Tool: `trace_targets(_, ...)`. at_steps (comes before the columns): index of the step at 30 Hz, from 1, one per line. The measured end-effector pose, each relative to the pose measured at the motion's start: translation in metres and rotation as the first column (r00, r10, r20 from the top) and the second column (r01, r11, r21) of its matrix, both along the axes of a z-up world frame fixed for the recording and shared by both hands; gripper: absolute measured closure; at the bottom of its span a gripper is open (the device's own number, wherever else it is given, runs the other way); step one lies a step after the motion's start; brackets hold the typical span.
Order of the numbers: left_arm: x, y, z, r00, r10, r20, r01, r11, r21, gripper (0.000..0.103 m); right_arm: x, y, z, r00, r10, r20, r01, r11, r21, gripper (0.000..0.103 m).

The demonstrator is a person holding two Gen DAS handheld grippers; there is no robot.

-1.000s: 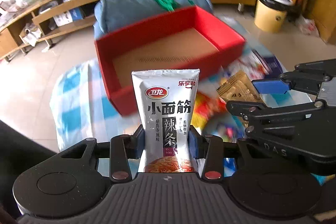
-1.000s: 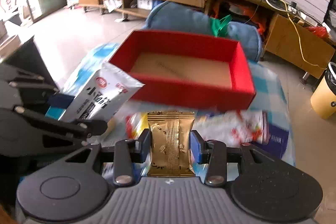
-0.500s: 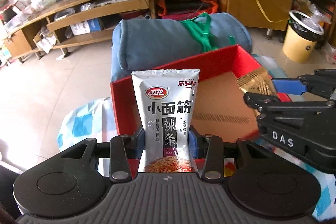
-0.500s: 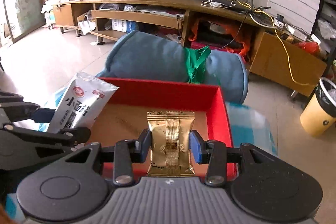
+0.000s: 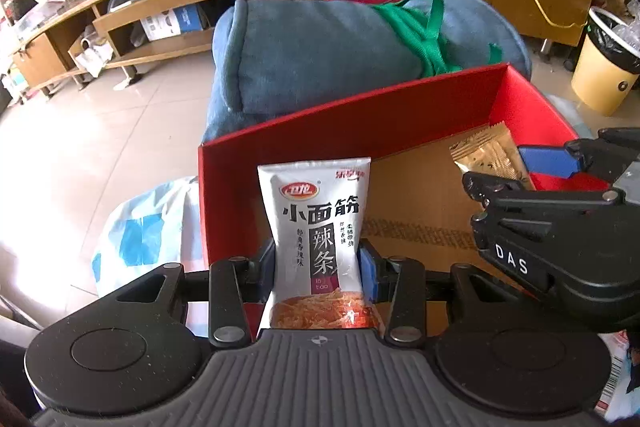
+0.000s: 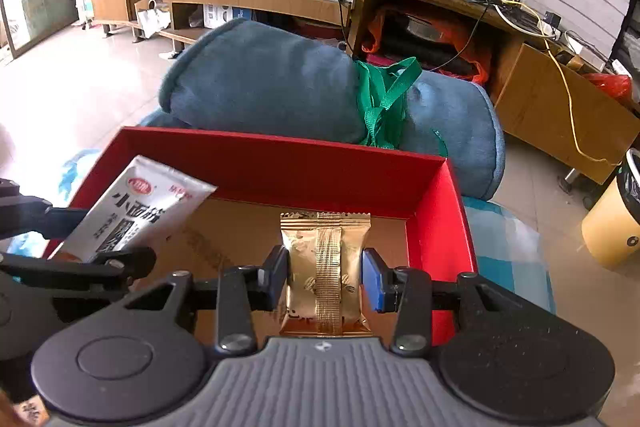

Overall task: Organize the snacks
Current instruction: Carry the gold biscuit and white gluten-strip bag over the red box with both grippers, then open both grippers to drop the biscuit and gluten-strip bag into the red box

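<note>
Snacks hang over the red box, one in each tool: the left gripper is clamped on a white spicy-strip packet held upright above the box's near left corner, and the right gripper pinches a gold wrapped snack above the cardboard floor near the box's right wall. Just behind the box's far wall lies a rolled blue blanket tied with a green strap; a yellow bin stands well off to the box's right

Right tongs pinch a gold snack packet above the red box.
</note>
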State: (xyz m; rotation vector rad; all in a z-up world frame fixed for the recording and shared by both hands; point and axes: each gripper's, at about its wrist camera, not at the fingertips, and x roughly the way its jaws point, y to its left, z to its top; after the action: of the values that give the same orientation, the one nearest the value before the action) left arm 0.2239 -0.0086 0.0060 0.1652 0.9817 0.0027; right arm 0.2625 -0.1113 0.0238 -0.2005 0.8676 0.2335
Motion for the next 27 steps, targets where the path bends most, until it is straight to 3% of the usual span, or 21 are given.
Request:
trace_targets(11, 0.006, -0.003, -0.011, 0.999, 0.02, -0.033, -0.019, 1.0, 0.017, 0.048, 0.015, -0.003, -0.019, 0.999, -0.013, -0.032, 0.014, 1.0, 0.011, 0.061)
trace_targets(13, 0.005, -0.004, -0.009, 0.999, 0.017, -0.028, -0.016, 1.0, 0.017, 0.047, 0.016, -0.006, -0.019, 0.999, -0.014, -0.04, 0.016, 0.999, 0.037, 0.06)
trace_targets(16, 0.005, -0.004, -0.007, 1.0, 0.013, -0.014, -0.012, 1.0, 0.016, 0.033, 0.016, -0.006, -0.016, 0.999, -0.026, -0.032, 0.027, 0.999, 0.039, 0.058)
trace_targets(27, -0.001, 0.002, 0.006, 1.0, 0.026, 0.016, -0.026, 1.0, 0.01, 0.026, 0.008, -0.013, -0.001, 0.999, -0.045, 0.01, 0.045, 0.998, 0.05, 0.05)
